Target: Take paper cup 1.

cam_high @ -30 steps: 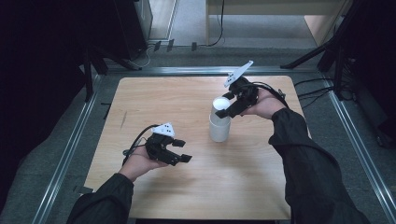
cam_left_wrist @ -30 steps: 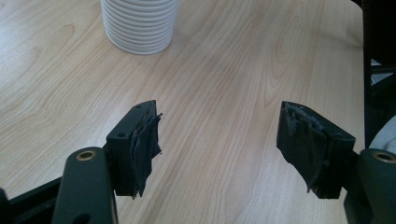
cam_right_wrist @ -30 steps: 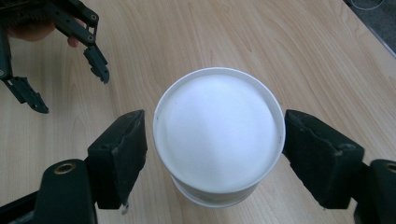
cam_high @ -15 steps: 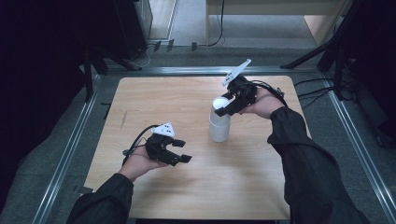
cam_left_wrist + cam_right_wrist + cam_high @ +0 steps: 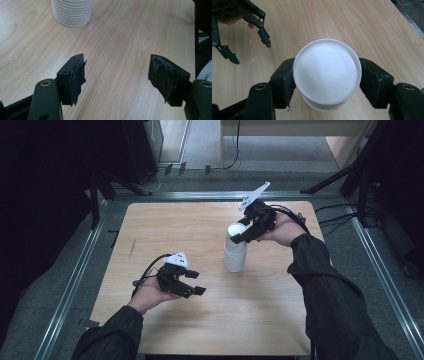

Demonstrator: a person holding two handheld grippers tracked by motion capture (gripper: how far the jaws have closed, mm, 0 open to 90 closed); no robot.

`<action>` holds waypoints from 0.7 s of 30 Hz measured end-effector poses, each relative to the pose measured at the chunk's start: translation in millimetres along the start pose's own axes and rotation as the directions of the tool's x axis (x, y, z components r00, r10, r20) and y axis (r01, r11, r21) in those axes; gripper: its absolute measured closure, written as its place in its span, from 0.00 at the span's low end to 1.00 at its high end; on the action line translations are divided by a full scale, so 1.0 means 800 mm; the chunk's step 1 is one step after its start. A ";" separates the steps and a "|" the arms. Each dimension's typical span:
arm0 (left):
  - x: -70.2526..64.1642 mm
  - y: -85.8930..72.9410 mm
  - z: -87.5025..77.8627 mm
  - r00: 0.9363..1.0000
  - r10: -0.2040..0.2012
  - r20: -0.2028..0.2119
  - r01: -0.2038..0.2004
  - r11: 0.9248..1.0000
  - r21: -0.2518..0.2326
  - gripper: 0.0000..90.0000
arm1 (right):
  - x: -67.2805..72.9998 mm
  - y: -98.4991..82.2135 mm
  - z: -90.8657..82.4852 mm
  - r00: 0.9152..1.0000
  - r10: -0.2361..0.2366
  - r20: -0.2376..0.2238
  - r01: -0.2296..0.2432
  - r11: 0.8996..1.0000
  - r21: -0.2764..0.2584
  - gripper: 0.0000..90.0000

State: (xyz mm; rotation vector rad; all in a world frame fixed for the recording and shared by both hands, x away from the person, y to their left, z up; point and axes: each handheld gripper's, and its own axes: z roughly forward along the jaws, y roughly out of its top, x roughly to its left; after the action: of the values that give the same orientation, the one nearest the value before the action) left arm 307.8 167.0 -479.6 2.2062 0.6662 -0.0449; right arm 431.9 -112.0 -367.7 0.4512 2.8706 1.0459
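While the right gripper (image 5: 239, 235) clamps the top white ribbed paper cup (image 5: 327, 72) of the stack (image 5: 235, 255), separation looks unfinished (left gripper (image 5: 192, 282) gapes, empty).

**Bright table, pitch-black edges**

The wooden table (image 5: 165, 225) is evenly lit from above in the high view, but everything to the left and right of it drops to near black. That view is soft and a bit grainy. Shadows on the wood are faint. In the right gripper view the white cup (image 5: 327, 72) top is blown out, no detail at all. The left gripper view is sharp on the wood grain, and the jaws look dull, no glare.
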 end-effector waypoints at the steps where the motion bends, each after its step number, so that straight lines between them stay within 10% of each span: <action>1: 0.000 0.000 0.000 1.000 -0.001 0.001 0.001 1.000 -0.002 0.33 | 0.000 0.001 -0.001 1.000 -0.004 0.000 0.004 1.000 -0.001 0.38; 21: 0.003 0.000 -0.004 1.000 -0.023 0.003 0.023 0.999 -0.022 0.31 | 0.010 0.026 -0.046 1.000 -0.029 -0.005 0.028 0.998 -0.052 0.38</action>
State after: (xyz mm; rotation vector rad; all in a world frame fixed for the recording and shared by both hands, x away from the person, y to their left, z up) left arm 308.9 170.1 -478.3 2.1770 0.6873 -0.0517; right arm 424.5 -117.5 -326.0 0.4032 2.8389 1.1159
